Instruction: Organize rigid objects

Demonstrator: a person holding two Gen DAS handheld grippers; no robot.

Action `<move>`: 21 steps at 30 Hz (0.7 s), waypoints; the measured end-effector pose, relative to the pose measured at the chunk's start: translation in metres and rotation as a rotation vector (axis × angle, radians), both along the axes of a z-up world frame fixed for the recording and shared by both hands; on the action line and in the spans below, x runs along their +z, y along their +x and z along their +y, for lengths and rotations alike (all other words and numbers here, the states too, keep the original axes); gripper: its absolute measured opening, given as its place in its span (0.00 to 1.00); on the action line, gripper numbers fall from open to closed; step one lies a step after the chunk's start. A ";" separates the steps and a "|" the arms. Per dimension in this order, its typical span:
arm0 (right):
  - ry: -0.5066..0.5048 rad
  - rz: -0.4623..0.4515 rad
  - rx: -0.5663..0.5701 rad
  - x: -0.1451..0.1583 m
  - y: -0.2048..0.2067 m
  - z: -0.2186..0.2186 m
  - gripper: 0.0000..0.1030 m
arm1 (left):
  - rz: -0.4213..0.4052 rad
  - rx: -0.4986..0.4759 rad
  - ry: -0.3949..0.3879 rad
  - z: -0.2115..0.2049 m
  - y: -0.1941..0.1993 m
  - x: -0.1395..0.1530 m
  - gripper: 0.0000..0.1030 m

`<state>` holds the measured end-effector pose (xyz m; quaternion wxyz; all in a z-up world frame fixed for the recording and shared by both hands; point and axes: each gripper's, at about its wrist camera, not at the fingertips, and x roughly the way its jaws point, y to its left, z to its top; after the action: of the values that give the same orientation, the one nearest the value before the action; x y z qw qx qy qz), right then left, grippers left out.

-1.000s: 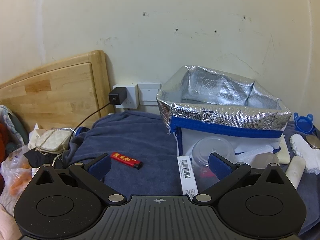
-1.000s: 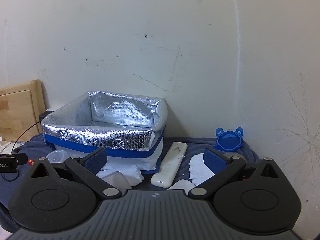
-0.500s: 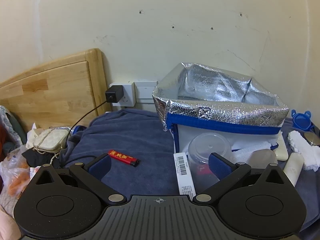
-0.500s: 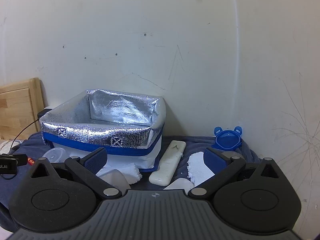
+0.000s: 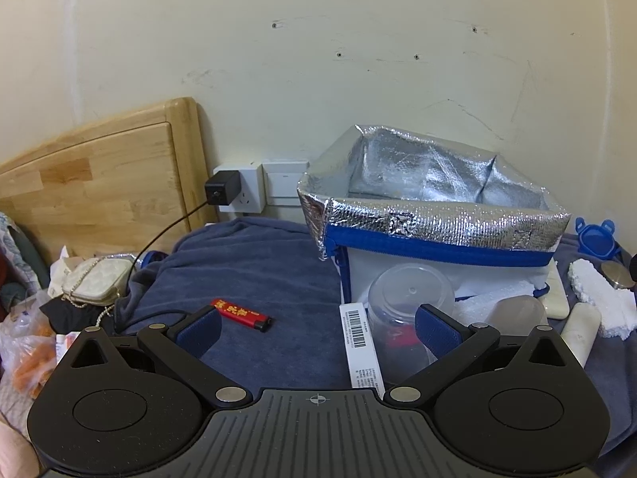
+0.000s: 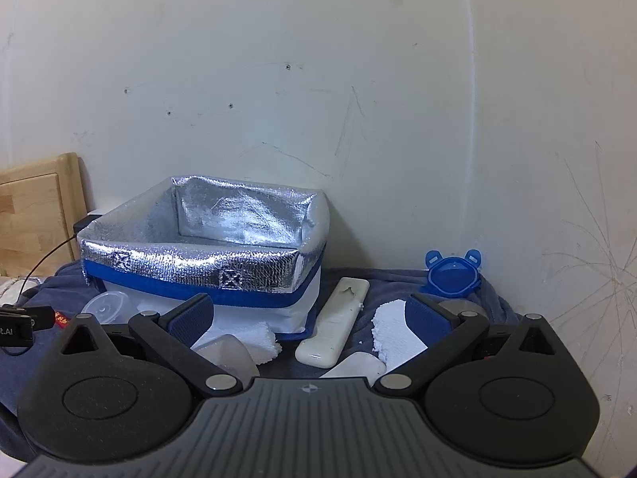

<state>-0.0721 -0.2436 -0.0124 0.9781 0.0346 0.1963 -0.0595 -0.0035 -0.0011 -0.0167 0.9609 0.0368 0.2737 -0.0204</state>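
Gaping open-topped, foil-lined bag (image 5: 434,219) (blue zip band) stands upright.

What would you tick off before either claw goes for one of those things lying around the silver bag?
1. Left claw open and holding nothing: ok.
2. Right claw open and holding nothing: ok.
3. Silver bag open at the top, ready to receive things: ok; whether anything already lies at its bottom: cannot tell.
4. Red lighter lying alone on the blue blanket, free to grasp: ok.
5. Clear plastic cup free to grasp: not ok; it lies on its side against the bag, with the barcoded strip close beside it.
6. White remote free to grasp: ok; it lies flat beside the bag.
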 end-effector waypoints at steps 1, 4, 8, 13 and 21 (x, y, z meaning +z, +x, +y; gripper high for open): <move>0.000 0.000 0.000 0.000 0.000 0.000 1.00 | 0.001 -0.002 -0.001 0.000 0.000 0.000 1.00; 0.001 0.001 0.000 -0.001 0.000 0.000 1.00 | 0.003 -0.009 -0.002 -0.001 0.001 0.000 1.00; -0.002 -0.002 -0.005 -0.003 -0.001 -0.002 1.00 | -0.005 -0.032 0.010 -0.002 -0.001 -0.001 1.00; -0.059 -0.031 -0.002 -0.010 -0.011 -0.007 1.00 | -0.029 -0.073 -0.002 -0.001 -0.014 -0.001 1.00; -0.055 0.051 0.045 -0.037 -0.008 -0.016 1.00 | 0.012 -0.210 0.061 -0.030 -0.027 -0.022 1.00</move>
<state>-0.0803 -0.2601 -0.0490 0.9745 0.0017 0.2201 -0.0436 -0.0303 -0.0307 -0.0386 0.9503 0.0944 0.2744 -0.1130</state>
